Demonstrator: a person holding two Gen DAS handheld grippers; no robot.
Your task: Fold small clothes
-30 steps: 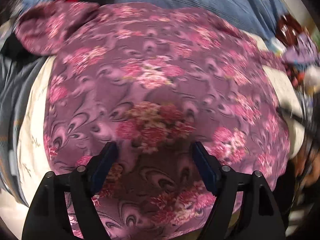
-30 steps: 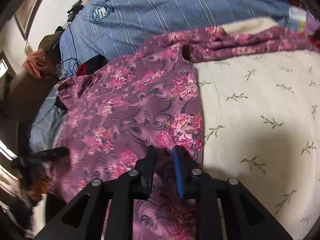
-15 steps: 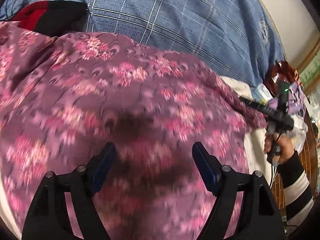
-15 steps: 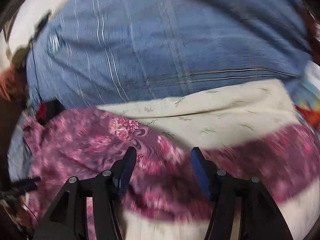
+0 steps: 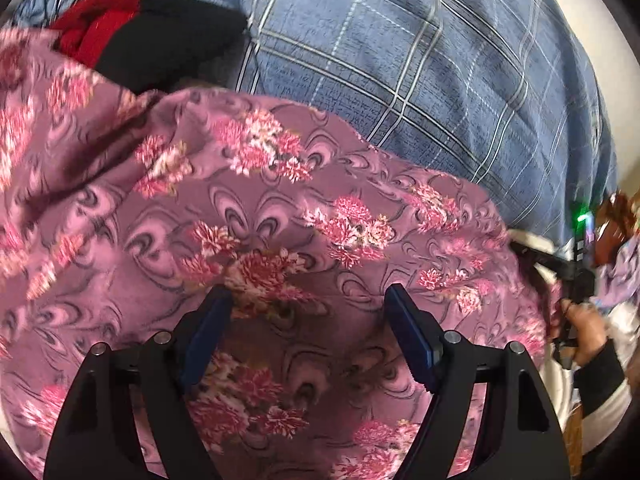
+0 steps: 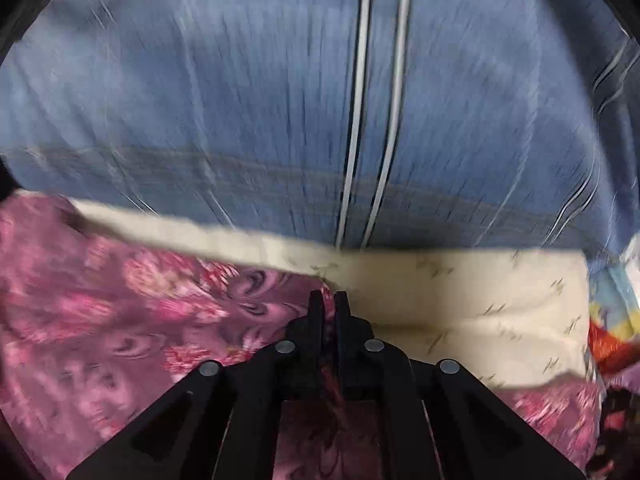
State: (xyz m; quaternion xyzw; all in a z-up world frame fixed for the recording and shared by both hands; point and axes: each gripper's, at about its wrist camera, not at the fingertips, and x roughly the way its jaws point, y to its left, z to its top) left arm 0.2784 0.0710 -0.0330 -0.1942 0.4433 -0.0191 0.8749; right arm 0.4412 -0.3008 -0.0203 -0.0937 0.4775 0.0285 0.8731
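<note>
A purple garment with pink flowers point(image 5: 280, 216) lies spread on the bed and fills most of the left wrist view. My left gripper point(image 5: 308, 304) is open just above it, its blue pads apart and empty. In the right wrist view the same garment point(image 6: 132, 304) lies at the lower left. My right gripper point(image 6: 328, 300) is shut on the garment's edge, with purple cloth pinched between the fingers. The right gripper also shows in the left wrist view point(image 5: 532, 256) at the garment's far right edge, held by a hand.
A blue plaid quilt point(image 5: 420, 64) lies behind the garment and fills the upper right wrist view point(image 6: 280, 100). A red and black cloth point(image 5: 132, 36) sits at the upper left. A cream sheet with leaf print point(image 6: 460, 300) lies under the garment. Colourful clothes point(image 6: 612, 332) are at the right.
My right gripper opened, moved to the garment's far edge and shut on it. My left gripper stayed open and moved forward over the garment toward the quilt.
</note>
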